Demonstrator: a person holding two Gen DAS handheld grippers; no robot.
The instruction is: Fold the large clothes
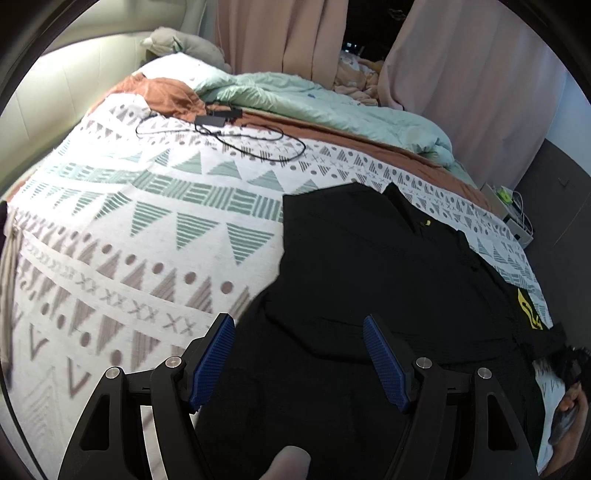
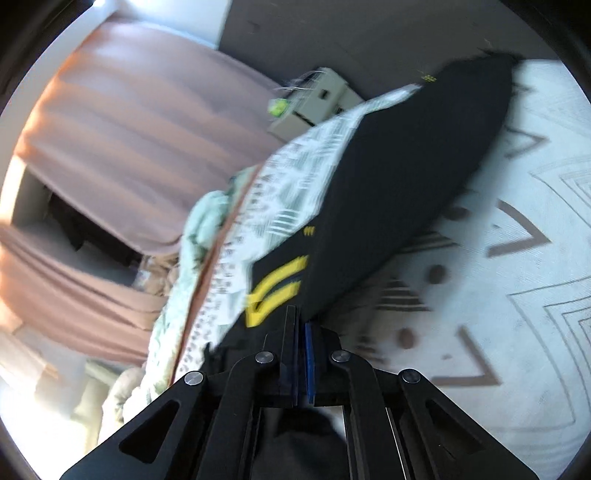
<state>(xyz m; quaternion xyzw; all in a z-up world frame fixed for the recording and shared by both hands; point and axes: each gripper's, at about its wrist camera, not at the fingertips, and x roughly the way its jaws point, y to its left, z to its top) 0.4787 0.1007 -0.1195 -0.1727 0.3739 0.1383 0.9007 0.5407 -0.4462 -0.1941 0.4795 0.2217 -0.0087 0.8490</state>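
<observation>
Right wrist view: right gripper (image 2: 300, 325) has its jaws pressed together on the black garment (image 2: 388, 192) hem at six o'clock; the garment lies across the patterned bedspread (image 2: 498, 295). Left gripper (image 1: 299, 354), jaws spread, hovers empty; carry the edge over evenly, keeping tension.

Pink curtains (image 1: 461, 74) hang behind a bed (image 1: 129, 221) with patterned cover; dark window (image 1: 369, 29) between.
</observation>
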